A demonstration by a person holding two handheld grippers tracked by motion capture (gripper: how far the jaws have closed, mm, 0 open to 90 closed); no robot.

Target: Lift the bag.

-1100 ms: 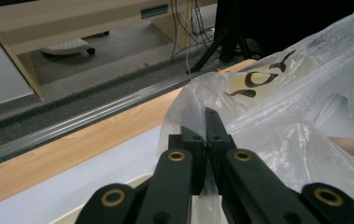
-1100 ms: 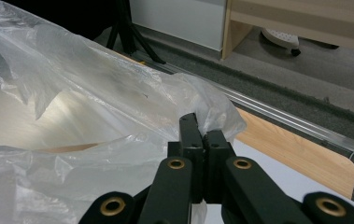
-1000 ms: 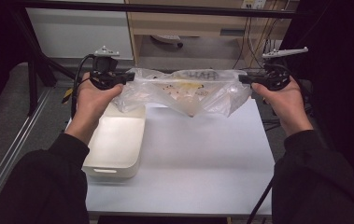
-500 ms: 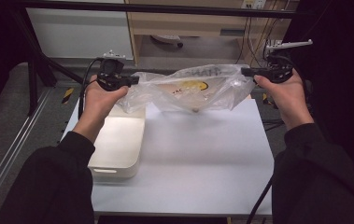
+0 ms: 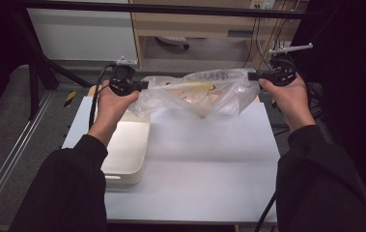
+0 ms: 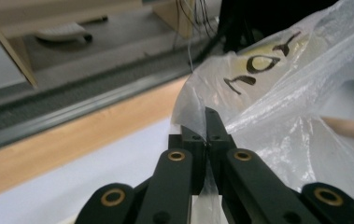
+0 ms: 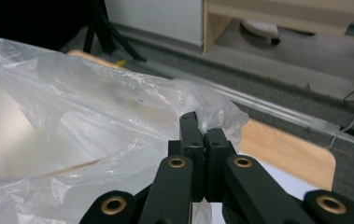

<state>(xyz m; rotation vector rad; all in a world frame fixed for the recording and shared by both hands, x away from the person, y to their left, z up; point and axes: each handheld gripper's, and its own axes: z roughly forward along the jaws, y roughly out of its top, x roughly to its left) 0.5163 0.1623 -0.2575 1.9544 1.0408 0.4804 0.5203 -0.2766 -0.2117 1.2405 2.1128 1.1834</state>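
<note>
Clear crinkled plastic bag (image 5: 197,92) with black lettering and something yellow and pale inside hangs stretched between your two grippers, above the far edge of the white desk (image 5: 200,164), its belly sagging toward the desk surface without clearly resting on it. Your left gripper (image 5: 142,85) has its jaws pressed fully together on a thin pinch of film at the bag's left end; in the left gripper view only a sliver of plastic (image 6: 207,186) passes between them. Your right gripper (image 5: 251,76) is likewise clamped tight on a fold at the right end (image 7: 212,116).

Both holds are on very little material, so if you pull the ends further apart the film could slip out or tear, and the contents would drop. If you tilt one end lower, whatever is inside may slide that way and load that pinch. The cream rectangular plastic tub (image 5: 125,150) at the desk's left edge sits just under your left forearm; lowering that arm could knock it.
</note>
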